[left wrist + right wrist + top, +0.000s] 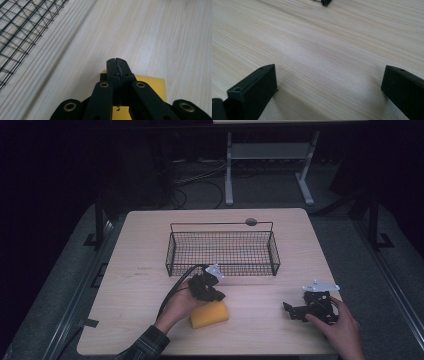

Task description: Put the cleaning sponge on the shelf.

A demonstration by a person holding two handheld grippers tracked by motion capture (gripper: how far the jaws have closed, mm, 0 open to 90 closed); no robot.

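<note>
A yellow sponge [209,314] lies on the wooden table [150,250] near its front edge. My left gripper [216,295] hovers just above the sponge's far side, jaws pressed together with nothing between them. In the left gripper view the shut fingertips [117,65] meet over the yellow sponge [152,86], which lies beneath them. My right gripper [292,310] rests low at the front right of the table, held by a hand, its jaws spread wide. The right gripper view has both black fingers [255,86] far apart over bare wood.
A black wire basket [222,251] stands across the table's middle, just beyond the left gripper; its mesh [20,27] fills the upper left of the left gripper view. A small round grommet [251,222] sits at the table's back edge. Desk legs and cables lie beyond.
</note>
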